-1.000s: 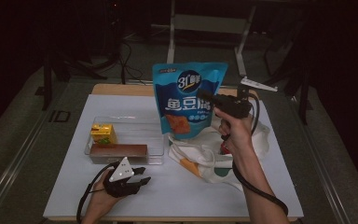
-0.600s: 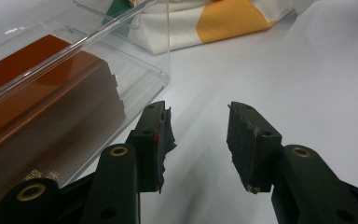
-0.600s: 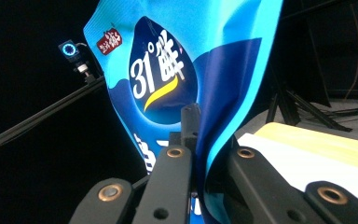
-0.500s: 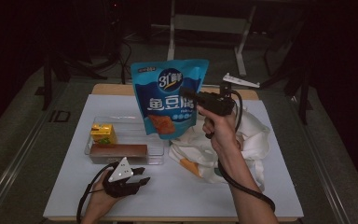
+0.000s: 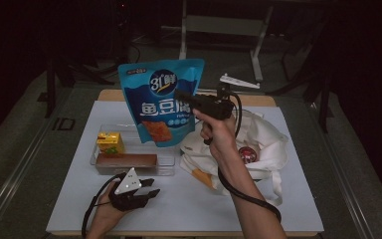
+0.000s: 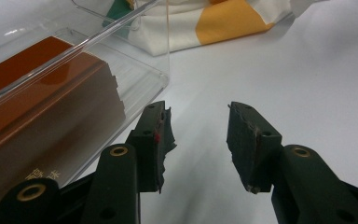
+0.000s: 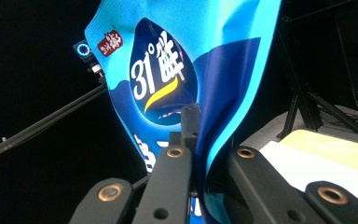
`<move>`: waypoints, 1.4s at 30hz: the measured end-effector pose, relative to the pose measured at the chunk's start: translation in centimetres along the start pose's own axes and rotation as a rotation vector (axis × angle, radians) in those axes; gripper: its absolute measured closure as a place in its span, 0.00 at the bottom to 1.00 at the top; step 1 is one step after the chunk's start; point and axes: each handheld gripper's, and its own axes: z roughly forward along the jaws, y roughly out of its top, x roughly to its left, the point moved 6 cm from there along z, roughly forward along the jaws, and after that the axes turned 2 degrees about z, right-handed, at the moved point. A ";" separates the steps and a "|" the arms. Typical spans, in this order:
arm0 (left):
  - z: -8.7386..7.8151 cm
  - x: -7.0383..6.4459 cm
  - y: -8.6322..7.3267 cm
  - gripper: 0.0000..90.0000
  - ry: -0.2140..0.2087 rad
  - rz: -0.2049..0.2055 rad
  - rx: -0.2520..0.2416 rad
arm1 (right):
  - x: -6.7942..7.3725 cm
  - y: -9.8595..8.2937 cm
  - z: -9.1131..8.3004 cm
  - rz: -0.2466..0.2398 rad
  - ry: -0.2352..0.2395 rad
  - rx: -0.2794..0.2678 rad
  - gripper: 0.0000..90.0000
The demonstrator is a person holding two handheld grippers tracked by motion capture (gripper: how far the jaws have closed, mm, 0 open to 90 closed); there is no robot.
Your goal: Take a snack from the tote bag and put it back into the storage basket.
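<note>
High view: my right claw (image 5: 181,95) pinches the blue snack bag (image 5: 161,99) by its edge and has carried it leftward from over the cloth tote (image 5: 263,144), so it now hangs above the clear tray (image 5: 166,162) near the tabletop's far edge. Lowering it in looks next. My left claw (image 5: 146,191) rests spread by the near edge.

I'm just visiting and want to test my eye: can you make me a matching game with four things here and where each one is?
Things:
1. blue snack bag
2. yellow carton
3. cloth bag
4. left gripper

Places:
a. lying crumpled on the table
b. resting open near the table's front edge
c. held up in the air
d. inside the clear tray

Pairs: 1-c, 2-d, 3-a, 4-b
</note>
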 end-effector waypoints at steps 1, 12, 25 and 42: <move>0.0 0.0 0.0 0.64 -0.001 0.000 0.000 | 0.0 -0.1 0.5 0.007 0.005 0.002 1.00; -0.1 0.0 0.1 0.64 -0.005 -0.006 -0.010 | -0.3 -0.8 2.6 0.015 0.008 0.007 1.00; -0.1 0.0 0.1 0.64 -0.008 -0.002 -0.014 | -2.4 -2.1 4.9 0.029 -0.055 0.009 1.00; -0.1 -0.3 0.2 0.64 -0.018 0.005 -0.018 | -3.6 -3.5 7.9 0.023 -0.127 -0.008 1.00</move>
